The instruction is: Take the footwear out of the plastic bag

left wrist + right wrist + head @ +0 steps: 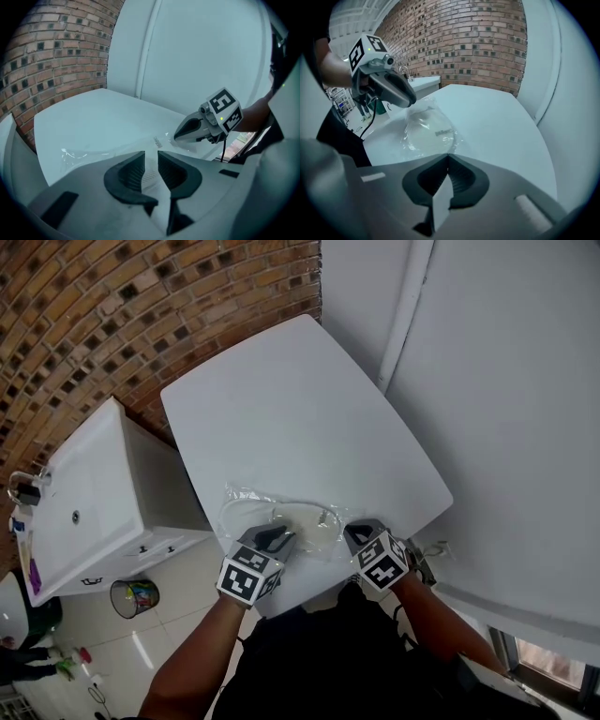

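Observation:
A clear plastic bag (281, 519) lies crumpled near the front edge of the white table (300, 409). Inside it, flat pale footwear (425, 133) shows faintly through the film. My left gripper (277, 538) hovers over the bag's near left part. Its jaws stand apart, and only white film shows through the gap in the left gripper view (151, 161). My right gripper (356, 532) is at the bag's right end. Its jaws (448, 157) are shut, with the bag's film running into their tips. Each gripper view also shows the other gripper: the right one (180, 135) and the left one (411, 100).
A white sink cabinet (84, 493) stands left of the table, below a brick wall (112, 306). A small bin (134, 594) sits on the floor beside it. White wall panels (506, 381) close in on the right. The table's front edge lies just under my hands.

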`<state>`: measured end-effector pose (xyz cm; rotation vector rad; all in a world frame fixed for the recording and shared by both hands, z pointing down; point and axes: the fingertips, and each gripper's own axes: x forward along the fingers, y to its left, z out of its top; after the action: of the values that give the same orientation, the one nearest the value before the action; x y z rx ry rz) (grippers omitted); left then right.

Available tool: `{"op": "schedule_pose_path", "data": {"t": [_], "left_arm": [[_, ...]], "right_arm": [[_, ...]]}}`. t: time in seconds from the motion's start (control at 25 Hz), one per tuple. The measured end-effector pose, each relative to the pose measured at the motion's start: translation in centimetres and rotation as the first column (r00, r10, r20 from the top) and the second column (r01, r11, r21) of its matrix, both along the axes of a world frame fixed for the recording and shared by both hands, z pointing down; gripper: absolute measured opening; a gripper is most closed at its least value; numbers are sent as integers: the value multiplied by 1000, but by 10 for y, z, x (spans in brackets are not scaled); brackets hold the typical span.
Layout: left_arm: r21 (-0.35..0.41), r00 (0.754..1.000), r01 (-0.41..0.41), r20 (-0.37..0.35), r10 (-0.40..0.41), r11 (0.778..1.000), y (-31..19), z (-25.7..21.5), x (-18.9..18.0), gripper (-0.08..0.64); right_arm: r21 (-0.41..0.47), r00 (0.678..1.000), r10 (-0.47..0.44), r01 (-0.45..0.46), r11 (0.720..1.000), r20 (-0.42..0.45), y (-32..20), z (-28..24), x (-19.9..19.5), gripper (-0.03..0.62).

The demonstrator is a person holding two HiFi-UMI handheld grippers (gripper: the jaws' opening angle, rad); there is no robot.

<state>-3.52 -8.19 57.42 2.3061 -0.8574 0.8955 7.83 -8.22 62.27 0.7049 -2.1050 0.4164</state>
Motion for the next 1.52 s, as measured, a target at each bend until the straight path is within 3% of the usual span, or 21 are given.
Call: {"op": "schedule_pose_path", "data": {"t": [0.16, 0.28, 0.36, 0.52, 0.72, 0.88, 1.0, 1.12, 1.24, 1.36, 1.44, 1.52], "left_arm": [[84, 999, 44, -21, -43, 995, -13, -18, -21, 138], [115, 989, 1, 149, -19, 993, -19, -2, -46, 192], [102, 960, -74, 277, 43, 992, -19, 16, -52, 249], [56, 921, -137, 375, 107, 989, -21, 40, -51, 258], [-26, 923, -105, 369, 107, 994, -13, 58, -49, 135], [-15, 925, -101, 367, 100, 995, -6, 58, -50, 109], [-4, 941, -55, 334, 54, 998, -5, 53, -52, 71], [-12, 957, -6, 289, 9, 1000, -5, 48, -54, 55], [-8, 958, -15, 286, 16, 1000, -4, 47, -54, 58], [-9, 961, -26, 276, 28, 1000, -1, 48, -51, 92], [-14, 963, -23, 269, 26, 1000, 1, 50, -50, 95], [-23, 964, -17, 264, 22, 1000, 2, 52, -50, 94]], "right_arm": [[-27, 999, -21, 20, 999, -50, 18, 15, -2, 2], [-59, 996, -20, 15, 998, -90, 19, 25, 2, 2], [-78, 992, -38, 29, 997, -117, 18, 30, 3, 3], [-112, 987, -77, 61, 992, -141, 15, 32, -1, 6], [-142, 994, -52, 38, 989, -94, 13, 32, 0, 6], [-143, 999, -13, 7, 990, -40, 9, 32, 3, 3], [-168, 996, 75, -66, 984, 48, 2, 30, 7, 2], [-180, 959, 217, -184, 966, 183, -11, 17, 18, 2], [-285, 882, 330, -239, 928, 337, -14, 3, 17, 2], [-444, 836, 397, -212, 871, 378, -3, 6, 4, 57], [-499, 824, 415, -193, 845, 384, 0, 11, -4, 105], [-527, 810, 435, -188, 828, 393, 0, 13, -10, 110]]}}
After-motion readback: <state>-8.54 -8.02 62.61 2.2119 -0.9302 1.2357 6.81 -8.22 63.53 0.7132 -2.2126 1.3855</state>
